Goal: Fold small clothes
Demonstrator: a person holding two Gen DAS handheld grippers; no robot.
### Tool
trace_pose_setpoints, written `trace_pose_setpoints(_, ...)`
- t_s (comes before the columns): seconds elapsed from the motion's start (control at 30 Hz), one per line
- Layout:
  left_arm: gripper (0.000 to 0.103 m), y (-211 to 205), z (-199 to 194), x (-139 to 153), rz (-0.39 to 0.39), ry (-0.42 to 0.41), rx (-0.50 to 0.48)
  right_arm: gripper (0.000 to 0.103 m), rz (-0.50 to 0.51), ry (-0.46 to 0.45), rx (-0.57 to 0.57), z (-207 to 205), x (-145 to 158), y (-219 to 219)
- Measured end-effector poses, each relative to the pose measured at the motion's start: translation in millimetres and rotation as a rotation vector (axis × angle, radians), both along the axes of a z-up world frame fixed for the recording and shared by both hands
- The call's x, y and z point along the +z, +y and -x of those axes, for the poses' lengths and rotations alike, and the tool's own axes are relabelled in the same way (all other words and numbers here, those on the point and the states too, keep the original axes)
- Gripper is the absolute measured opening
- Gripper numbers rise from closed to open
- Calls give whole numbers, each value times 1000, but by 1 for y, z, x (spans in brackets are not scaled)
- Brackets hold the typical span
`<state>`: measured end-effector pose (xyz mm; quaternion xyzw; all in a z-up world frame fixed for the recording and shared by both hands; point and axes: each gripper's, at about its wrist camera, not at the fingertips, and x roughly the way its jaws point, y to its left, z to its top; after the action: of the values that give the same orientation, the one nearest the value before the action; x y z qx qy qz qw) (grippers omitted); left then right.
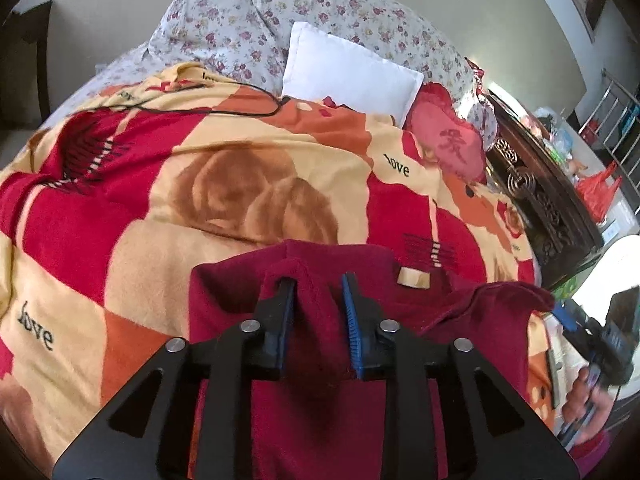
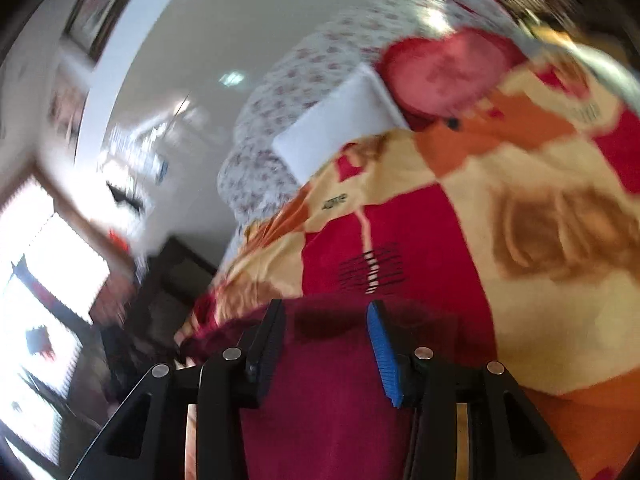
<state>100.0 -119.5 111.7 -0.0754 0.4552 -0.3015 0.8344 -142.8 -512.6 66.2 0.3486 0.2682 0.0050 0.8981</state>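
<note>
A dark red knit garment point(image 1: 320, 380) lies on the patterned blanket point(image 1: 200, 208) of a bed. My left gripper point(image 1: 318, 284) has its jaws partly apart with a raised fold of the garment bunched between them. In the left wrist view my right gripper point(image 1: 576, 320) shows at the far right, at the garment's right edge. In the blurred right wrist view my right gripper point(image 2: 326, 312) is open above the dark red garment point(image 2: 320, 400), which lies under and between its fingers.
A white pillow point(image 1: 352, 68), floral pillows point(image 1: 248, 28) and a pink cushion point(image 1: 448, 140) lie at the bed's head. A black cable point(image 1: 192, 110) crosses the blanket. A dark carved cabinet point(image 1: 536, 192) stands to the right of the bed.
</note>
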Motion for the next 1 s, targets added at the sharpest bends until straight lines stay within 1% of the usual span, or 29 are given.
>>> trace_pose_setpoints(0.03, 39, -3, -3, -1, 3, 15, -3, 41, 42, 1, 29, -4, 4, 10)
trace_pose_setpoints(0.07, 41, -6, -4, -1, 7, 23, -6, 41, 88, 8, 69, -11, 5, 23)
trace_pose_setpoints(0.13, 41, -12, -4, 1, -6, 15, -12, 41, 147, 33, 107, -23, 2, 40)
trace_pose_setpoints(0.2, 41, -14, -5, 4, 5, 16, -10, 41, 198, 86, 121, -41, -10, 53)
trace_pose_setpoints(0.23, 41, -13, -7, 4, 13, 22, -6, 41, 205, 105, 119, -47, -17, 54)
trace_pose_setpoints(0.3, 41, -11, -10, 6, 28, 43, 9, 41, 229, 169, 73, -65, -34, 50)
trace_pose_setpoints(0.33, 45, -11, -10, 7, 26, 47, 13, 41, 235, 194, 48, -71, -41, 46)
trace_pose_setpoints(0.37, 49, -10, -10, 8, 22, 41, 15, 41, 226, 227, 21, -79, -50, 39)
trace_pose_setpoints(0.4, 63, -8, -8, 13, 14, 4, 29, 41, 210, 261, 7, -87, -59, 33)
trace_pose_setpoints(0.47, 70, -3, -6, 22, 19, -51, 55, 41, 195, 323, -4, -100, -76, 25)
trace_pose_setpoints(0.5, 70, 1, -7, 26, 28, -62, 63, 41, 208, 321, -5, -102, -78, 25)
trace_pose_setpoints(0.6, 70, 7, -9, 28, 38, -34, 66, 41, 260, 349, -4, -107, -73, 29)
trace_pose_setpoints(0.67, 70, 6, -4, 26, 21, -45, 55, 41, 271, 320, -12, -99, -62, 34)
trace_pose_setpoints(0.73, 70, 0, 4, 20, -11, -61, 32, 41, 254, 279, -19, -85, -50, 37)
trace_pose_setpoints(0.83, 70, -13, 10, 2, -88, -59, 19, 41, 258, 259, -19, -69, -38, 44)
trace_pose_setpoints(0.9, 70, -19, 7, -14, -148, -55, 53, 41, 282, 276, -44, -61, -38, 42)
trace_pose_setpoints(1.0, 70, -27, -6, -42, -224, -9, 73, 42, 304, 355, -87, -65, -54, 28)
